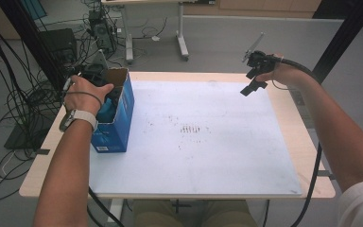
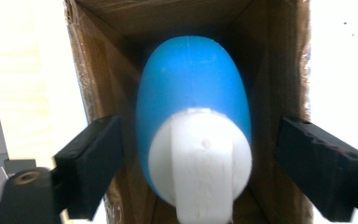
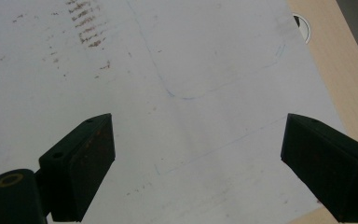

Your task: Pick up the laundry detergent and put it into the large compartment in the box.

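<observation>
Itemised, we log: blue cardboard box (image 1: 118, 118), open-topped, brown raw inside, its label print too small to read, at the white mat's (image 1: 227, 156) left edge. Inside stands a smooth blue bottle (image 2: 191, 88) with white cap (image 2: 200, 154). Our left gripper (image 2: 196, 154) brackets it, jaws apart, pads clear. Our right gripper (image 3: 196, 163) hangs wide, empty, over bare, scuffed mat.

Left hand (image 1: 86, 97) at far left, wrist bent down; left gripper (image 2: 196, 163) jaws spread. Right hand (image 1: 283, 73) raised at far right; right gripper (image 3: 198, 168) jaws wide apart.
</observation>
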A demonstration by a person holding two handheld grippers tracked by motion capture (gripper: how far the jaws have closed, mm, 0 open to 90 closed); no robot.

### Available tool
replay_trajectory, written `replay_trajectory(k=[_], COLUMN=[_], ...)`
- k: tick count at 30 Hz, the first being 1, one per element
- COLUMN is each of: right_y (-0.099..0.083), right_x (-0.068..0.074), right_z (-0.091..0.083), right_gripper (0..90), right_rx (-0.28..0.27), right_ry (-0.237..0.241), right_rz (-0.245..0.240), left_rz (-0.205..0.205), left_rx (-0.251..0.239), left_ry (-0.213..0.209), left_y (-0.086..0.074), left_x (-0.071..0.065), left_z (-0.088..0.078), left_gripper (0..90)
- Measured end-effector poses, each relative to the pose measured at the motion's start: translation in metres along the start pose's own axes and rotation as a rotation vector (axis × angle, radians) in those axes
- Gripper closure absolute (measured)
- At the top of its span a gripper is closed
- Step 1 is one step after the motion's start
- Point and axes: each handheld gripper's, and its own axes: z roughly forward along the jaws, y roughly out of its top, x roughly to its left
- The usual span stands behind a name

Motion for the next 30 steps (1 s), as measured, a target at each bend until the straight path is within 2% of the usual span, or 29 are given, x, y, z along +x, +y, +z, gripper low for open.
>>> replay_trajectory(k=[9,19,25,27,30], right_y=[-0.001,-0.003,-0.005,-0.005,-0.005], right_x=[0.002,0.003,0.003,0.003,0.004], right_z=[-0.002,-0.005,-0.007,-0.008,-0.009], right_gripper=[9.7,9.7,9.5,9.5,9.5], right_rx=[-0.002,-0.007,-0.005,-0.007,-0.01], right_ry=[-0.001,-0.003,-0.007,-0.009,-0.01], right_rz=[-0.002,0.0,0.003,0.002,0.002], left_rz=[0.022,0.06,0.098,0.12,0.149], left_rx=[-0.032,-0.076,-0.095,-0.101,-0.11], left_ry=[-0.039,-0.029,-0.046,-0.066,-0.06], left_y=[0.001,0.004,0.004,0.004,0.003], left_x=[-0.007,-0.018,-0.025,-0.028,-0.032], left_z=[-0.021,-0.049,-0.062,-0.066,-0.072], left_gripper=[10.2,8.0,5.6,5.0,4.9])
